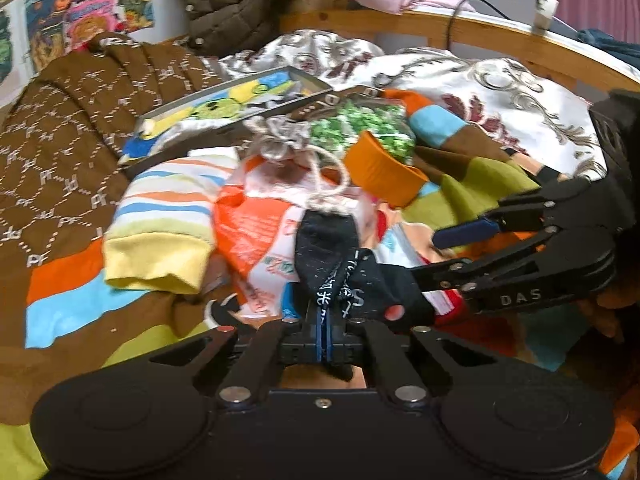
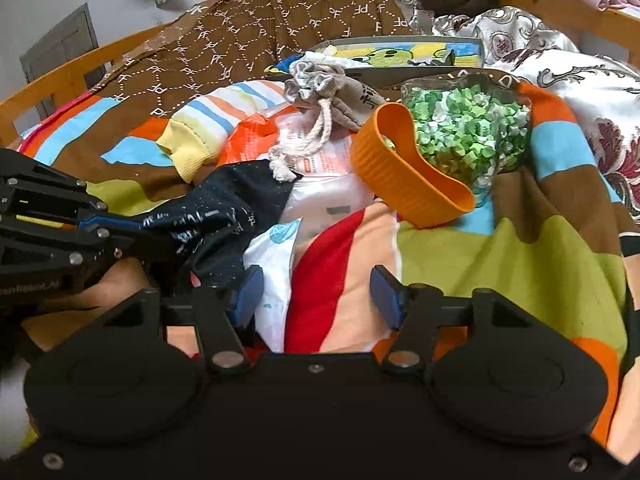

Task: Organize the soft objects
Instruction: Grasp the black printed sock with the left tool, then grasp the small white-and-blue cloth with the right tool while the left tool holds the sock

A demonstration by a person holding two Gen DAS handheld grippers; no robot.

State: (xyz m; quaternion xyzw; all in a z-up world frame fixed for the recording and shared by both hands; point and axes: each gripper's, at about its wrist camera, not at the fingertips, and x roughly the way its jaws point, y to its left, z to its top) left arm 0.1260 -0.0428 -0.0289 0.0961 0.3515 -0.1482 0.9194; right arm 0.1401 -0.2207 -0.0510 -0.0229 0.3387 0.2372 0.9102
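Note:
A black sock (image 1: 328,248) with white lettering lies in the pile on a striped bedspread (image 1: 72,300). My left gripper (image 1: 324,320) is shut on the sock's near end, its blue pads pressed together over the fabric. In the right wrist view the same sock (image 2: 224,208) stretches from the left gripper (image 2: 120,232) toward the middle. My right gripper (image 2: 318,296) stands open over a red, peach and white cloth (image 2: 332,264), which lies between its blue fingers (image 2: 386,300). From the left wrist view, the right gripper (image 1: 430,256) comes in from the right, beside the sock.
A striped yellow-cuffed garment (image 1: 160,236), an orange-white plastic bag (image 1: 248,232), a grey drawstring pouch (image 2: 320,88), an orange ribbed band (image 2: 408,172) and a bag of green paper stars (image 2: 468,132) crowd the bed. A flat picture box (image 1: 224,108) lies behind them. A wooden rail (image 1: 500,36) edges the bed.

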